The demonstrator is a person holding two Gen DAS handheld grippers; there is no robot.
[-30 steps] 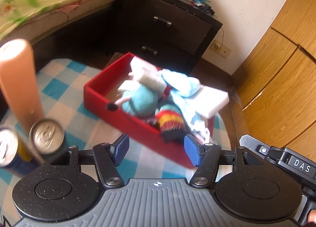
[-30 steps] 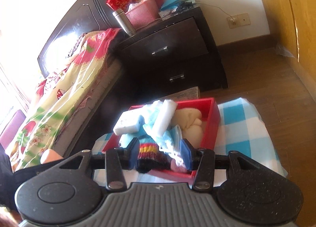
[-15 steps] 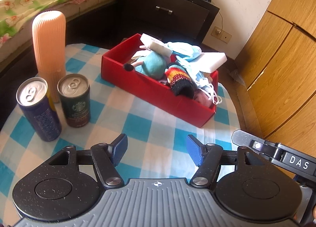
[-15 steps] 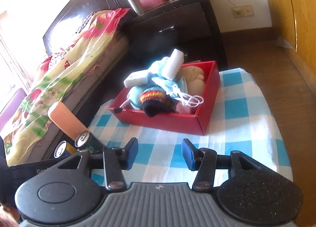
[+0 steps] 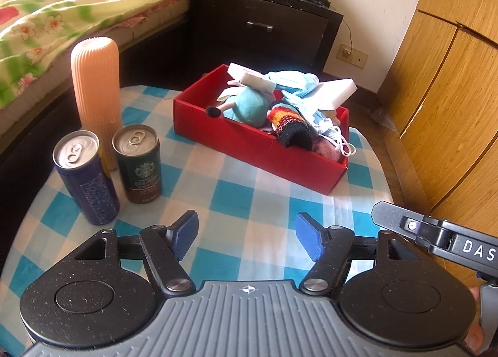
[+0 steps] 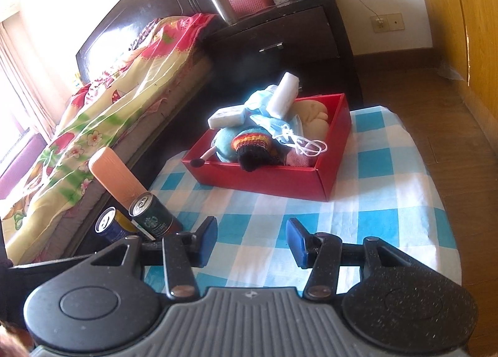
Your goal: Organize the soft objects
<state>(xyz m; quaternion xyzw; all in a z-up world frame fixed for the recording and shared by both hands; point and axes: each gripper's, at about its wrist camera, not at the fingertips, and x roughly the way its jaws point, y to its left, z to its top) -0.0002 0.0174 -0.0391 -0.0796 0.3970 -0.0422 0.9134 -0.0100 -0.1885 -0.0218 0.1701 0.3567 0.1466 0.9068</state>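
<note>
A red box [image 5: 249,145] sits at the far side of the blue-checked tablecloth [image 5: 236,201]. It is piled with soft things: a teal plush [image 5: 249,105], a striped knitted piece [image 5: 288,122], blue face masks [image 5: 295,81] and a white sponge [image 5: 334,92]. The right wrist view shows the same box [image 6: 264,178], with a beige plush [image 6: 311,114] in its far end. My left gripper [image 5: 246,223] hovers over the cloth short of the box, its jaws opening with nothing between them. My right gripper [image 6: 251,229] is open and empty, also short of the box.
Two drink cans [image 5: 84,176] [image 5: 138,164] and a tall ribbed peach bottle [image 5: 96,86] stand on the left of the cloth. A bed [image 5: 62,15] lies left, a dark nightstand [image 5: 264,27] behind the box, and wooden wardrobe doors [image 5: 451,92] to the right.
Both grippers have drawn back from the box, which now looks smaller and farther away. The cans and bottle have come fully into view. The left jaws stand slightly wider.
</note>
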